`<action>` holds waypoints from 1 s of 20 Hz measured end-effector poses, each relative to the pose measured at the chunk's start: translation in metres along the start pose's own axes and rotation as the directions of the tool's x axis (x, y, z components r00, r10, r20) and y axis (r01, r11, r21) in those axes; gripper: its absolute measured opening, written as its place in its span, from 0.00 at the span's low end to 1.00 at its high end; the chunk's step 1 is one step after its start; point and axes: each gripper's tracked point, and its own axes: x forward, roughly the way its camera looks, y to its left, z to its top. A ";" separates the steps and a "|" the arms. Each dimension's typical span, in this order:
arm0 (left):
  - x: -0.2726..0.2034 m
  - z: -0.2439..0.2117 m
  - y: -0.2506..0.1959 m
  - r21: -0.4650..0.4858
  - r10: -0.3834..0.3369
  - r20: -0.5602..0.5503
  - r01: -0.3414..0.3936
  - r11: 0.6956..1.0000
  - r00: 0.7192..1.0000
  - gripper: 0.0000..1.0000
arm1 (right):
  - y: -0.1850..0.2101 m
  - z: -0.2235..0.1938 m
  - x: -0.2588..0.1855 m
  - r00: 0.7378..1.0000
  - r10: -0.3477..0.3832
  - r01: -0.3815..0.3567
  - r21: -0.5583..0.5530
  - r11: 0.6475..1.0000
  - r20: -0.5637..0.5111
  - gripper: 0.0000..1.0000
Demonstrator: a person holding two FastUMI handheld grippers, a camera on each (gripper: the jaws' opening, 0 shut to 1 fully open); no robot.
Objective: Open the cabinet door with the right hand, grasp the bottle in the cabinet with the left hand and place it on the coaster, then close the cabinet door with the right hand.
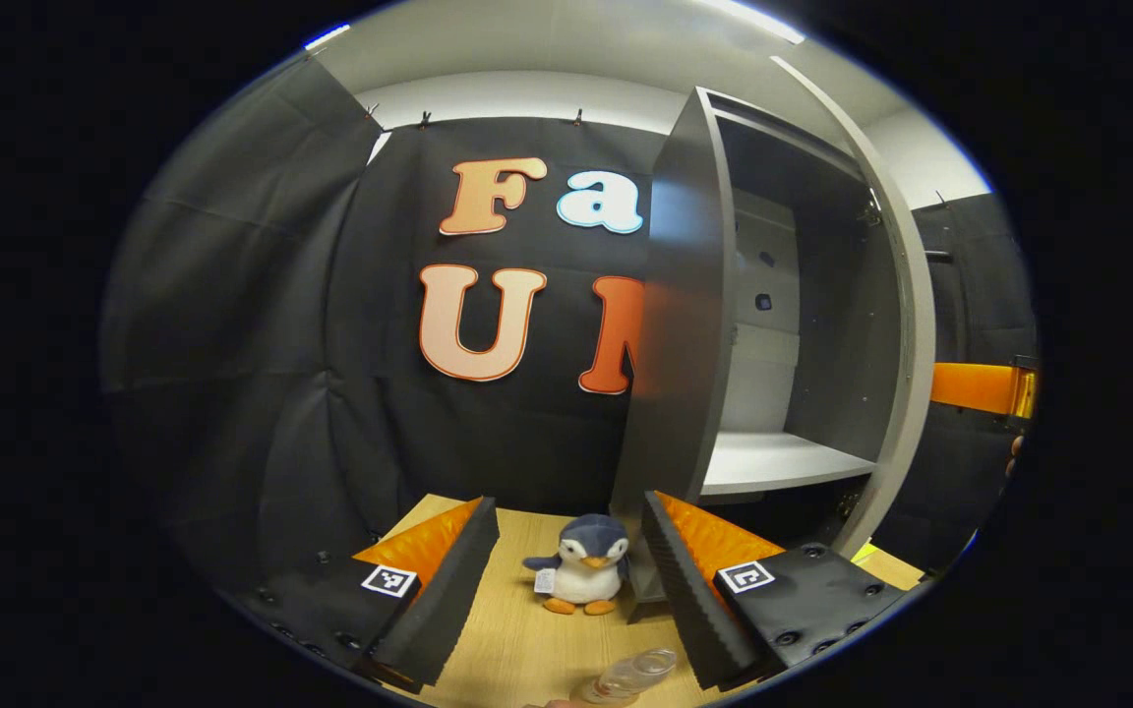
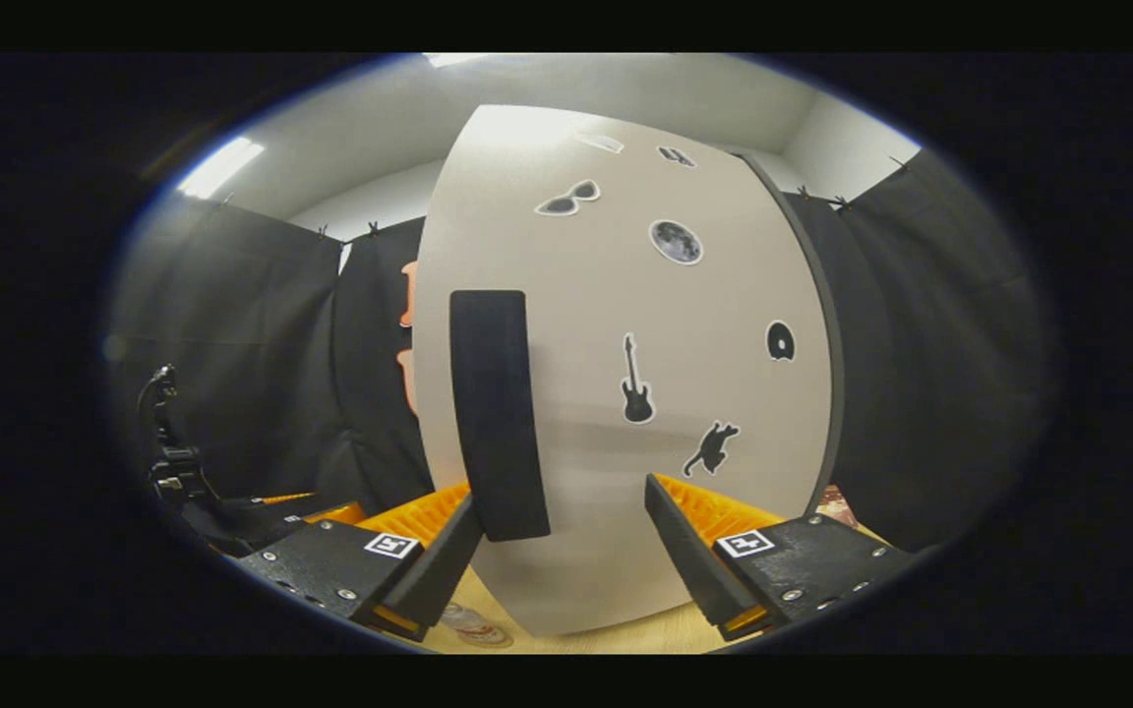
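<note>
My left gripper (image 1: 568, 506) is open above the wooden table (image 1: 517, 649), with nothing between its fingers. A clear plastic bottle (image 1: 633, 675) rests low on the table just in front of it, at the bottom edge of the left gripper view. The grey cabinet (image 1: 906, 324) stands to the right with its door (image 1: 680, 334) swung partly open; its white shelf (image 1: 773, 460) is bare. In the right gripper view, my right gripper (image 2: 562, 492) is open against the door's outer face (image 2: 626, 324). The black handle (image 2: 496, 413) hangs just inside its left finger (image 2: 429, 575), and the right finger stands apart from it.
A plush penguin (image 1: 583, 570) sits on the table by the cabinet's foot, beyond the left gripper's fingers. Stickers dot the door's outer face. Black cloth walls close in the booth on all sides. A black device with cables (image 2: 171, 462) stands at the left of the right gripper view.
</note>
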 end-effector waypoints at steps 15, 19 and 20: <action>0.054 0.006 0.011 0.020 -0.066 0.001 0.066 0.998 0.998 0.95 | 0.012 -0.010 0.042 0.999 -0.032 0.033 0.032 0.999 -0.028 0.94; 0.065 -0.001 0.015 0.012 -0.086 -0.020 0.086 0.996 0.996 0.95 | 0.012 -0.011 0.051 0.997 -0.074 0.074 0.026 0.997 -0.019 0.95; 0.067 -0.002 0.016 0.012 -0.091 -0.023 0.091 0.996 0.996 0.95 | 0.012 -0.011 0.053 0.996 -0.086 0.086 0.008 0.996 -0.017 0.95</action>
